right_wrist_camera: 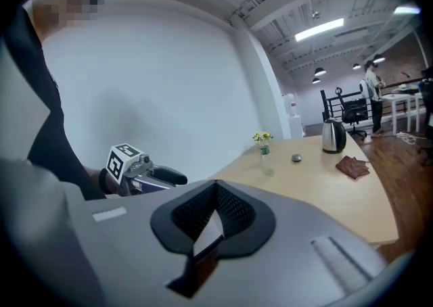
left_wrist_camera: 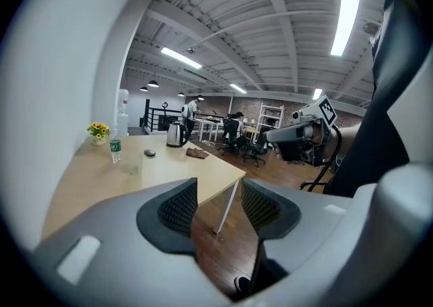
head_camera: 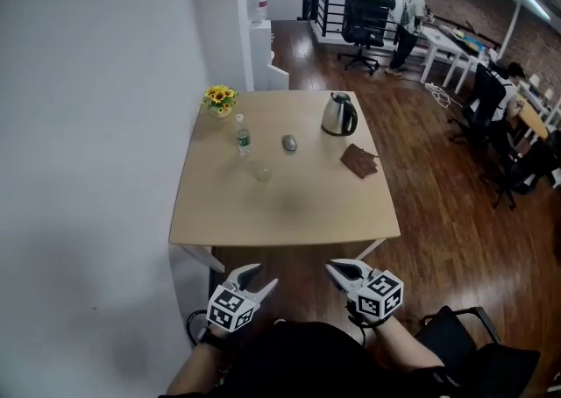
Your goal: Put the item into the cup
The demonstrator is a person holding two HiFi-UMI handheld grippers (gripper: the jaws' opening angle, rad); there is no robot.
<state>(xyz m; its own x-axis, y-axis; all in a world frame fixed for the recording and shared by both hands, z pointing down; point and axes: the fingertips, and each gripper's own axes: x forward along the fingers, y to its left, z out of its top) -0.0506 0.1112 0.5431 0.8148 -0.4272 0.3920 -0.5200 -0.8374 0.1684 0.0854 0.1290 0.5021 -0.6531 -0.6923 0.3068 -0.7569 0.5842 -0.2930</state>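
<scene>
Toward the table's point(head_camera: 333, 212) far edge, the grey item point(head_camera: 289, 143) seems hard and light: pinch its sides. Left gripper point(head_camera: 266, 274) parted, right gripper point(head_camera: 333, 268) closed together, both empty.

No readable text anywhere. Bottle point(head_camera: 242, 137), far left on the table point(head_camera: 307, 212): green label, print too small. Left gripper point(head_camera: 262, 277) and right gripper point(head_camera: 334, 268) cubes: square coded markers, no letters.

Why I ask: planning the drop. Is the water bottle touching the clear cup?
Apart. The head view shows bare tabletop between the water bottle and the clear cup.
</scene>
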